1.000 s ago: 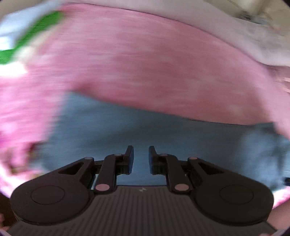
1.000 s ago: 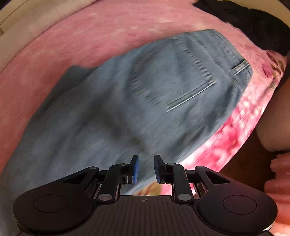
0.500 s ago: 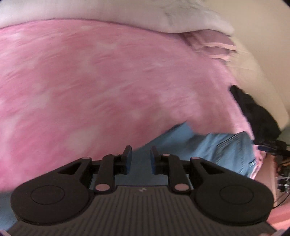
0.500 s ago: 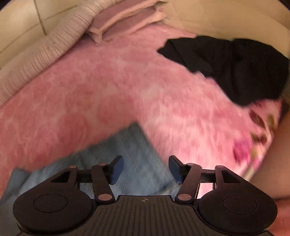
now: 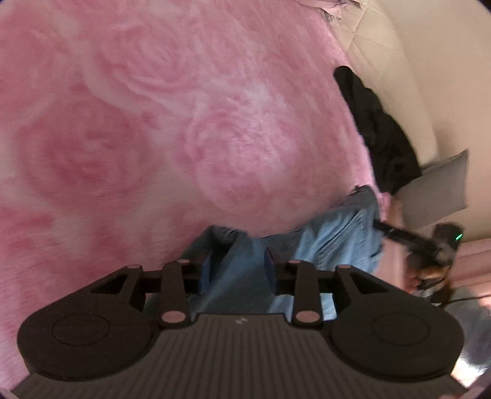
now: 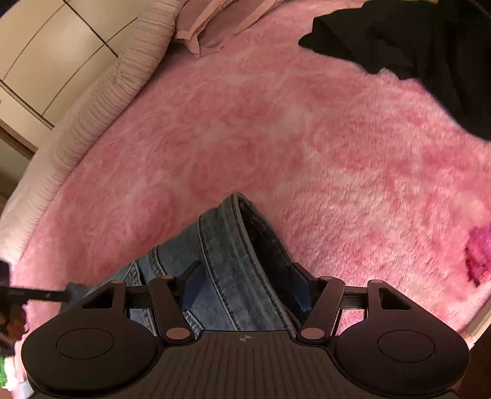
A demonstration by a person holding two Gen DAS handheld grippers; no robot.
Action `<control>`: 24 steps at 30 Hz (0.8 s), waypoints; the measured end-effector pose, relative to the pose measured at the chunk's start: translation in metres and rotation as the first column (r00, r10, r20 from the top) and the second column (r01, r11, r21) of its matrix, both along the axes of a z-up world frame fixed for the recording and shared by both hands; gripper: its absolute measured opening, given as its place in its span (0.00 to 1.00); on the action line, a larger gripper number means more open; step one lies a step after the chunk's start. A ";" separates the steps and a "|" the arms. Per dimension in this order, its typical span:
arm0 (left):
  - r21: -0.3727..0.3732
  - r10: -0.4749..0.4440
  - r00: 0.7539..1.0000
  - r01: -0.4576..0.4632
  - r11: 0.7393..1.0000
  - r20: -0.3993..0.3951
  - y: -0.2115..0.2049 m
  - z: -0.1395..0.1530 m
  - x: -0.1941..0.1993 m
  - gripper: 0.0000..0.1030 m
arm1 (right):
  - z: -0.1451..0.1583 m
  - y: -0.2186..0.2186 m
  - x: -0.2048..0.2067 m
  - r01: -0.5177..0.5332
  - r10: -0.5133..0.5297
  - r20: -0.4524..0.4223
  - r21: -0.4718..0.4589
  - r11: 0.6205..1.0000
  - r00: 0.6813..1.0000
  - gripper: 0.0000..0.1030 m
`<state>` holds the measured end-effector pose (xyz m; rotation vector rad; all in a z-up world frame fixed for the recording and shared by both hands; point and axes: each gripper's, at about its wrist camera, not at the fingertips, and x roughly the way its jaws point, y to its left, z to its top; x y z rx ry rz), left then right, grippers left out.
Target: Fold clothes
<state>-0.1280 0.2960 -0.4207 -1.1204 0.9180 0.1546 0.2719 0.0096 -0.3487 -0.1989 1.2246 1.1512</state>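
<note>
Blue jeans (image 5: 331, 239) lie on a pink fluffy blanket (image 5: 153, 138). In the left wrist view my left gripper (image 5: 235, 266) is open, with a fold of the denim lying between its fingers. In the right wrist view the jeans (image 6: 233, 257) show a seamed edge running up between the fingers of my right gripper (image 6: 245, 277), which is wide open over the cloth. The right gripper also shows at the right of the left wrist view (image 5: 396, 234), at the far end of the jeans.
A black garment (image 6: 429, 52) lies at the blanket's far right; it also shows in the left wrist view (image 5: 377, 135). A folded pink cloth (image 6: 211, 27) and a striped beige cushion (image 6: 101, 92) lie at the back. A grey pillow (image 5: 438, 187) stands by the wall.
Both grippers have opened, the right one widely, and both views have swung from the flat jeans to the blanket. The jeans now lie bunched between the fingers.
</note>
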 end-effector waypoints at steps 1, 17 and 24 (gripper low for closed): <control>-0.027 0.003 1.000 -0.003 1.000 0.022 0.002 -0.003 0.005 0.26 | -0.001 -0.001 0.000 -0.011 0.011 -0.004 0.001 1.000 1.000 0.54; 0.514 0.020 1.000 -0.018 0.858 0.001 -0.045 0.012 0.009 0.06 | -0.010 0.020 -0.049 -0.131 0.170 0.329 -0.136 0.982 0.929 0.21; 0.578 0.342 0.938 -0.307 0.756 0.051 -0.041 0.060 -0.074 0.07 | 0.037 -0.002 -0.063 0.023 0.010 0.413 -0.073 0.997 0.910 0.47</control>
